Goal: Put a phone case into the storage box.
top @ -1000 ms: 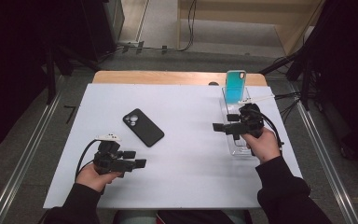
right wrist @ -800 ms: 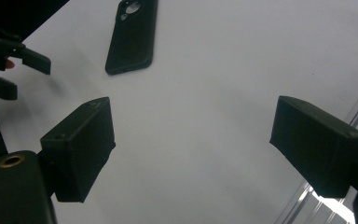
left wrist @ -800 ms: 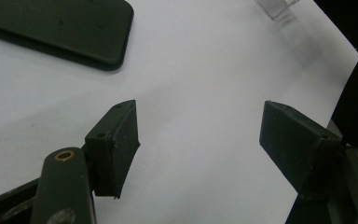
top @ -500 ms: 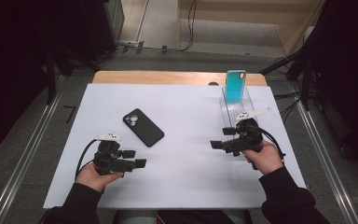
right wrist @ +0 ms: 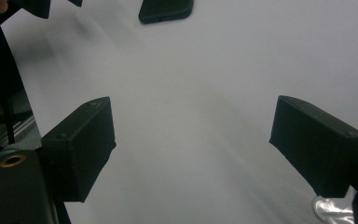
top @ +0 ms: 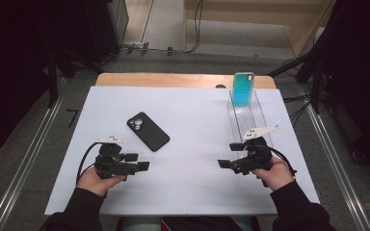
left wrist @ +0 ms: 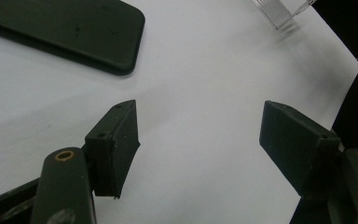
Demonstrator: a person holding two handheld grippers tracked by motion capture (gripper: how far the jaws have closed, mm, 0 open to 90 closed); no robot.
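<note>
Both grippers hover low over a white table (top: 192,192), their jaws spread with nothing between them: the left gripper (top: 137,161) near the front-left edge, the right gripper (top: 230,155) near the front-right, each pointing inward toward the other across a wide bare stretch of tabletop. A black phone case (top: 148,131) lies flat, camera cutout up, just beyond the left gripper and apart from it, its long axis running diagonally from far-left to near-right. A clear plastic rack (top: 248,118) stretches front to back along the right side, its near end just beside the right gripper; a teal phone case (top: 244,89) stands upright in its far end, close to the table's back edge
</note>
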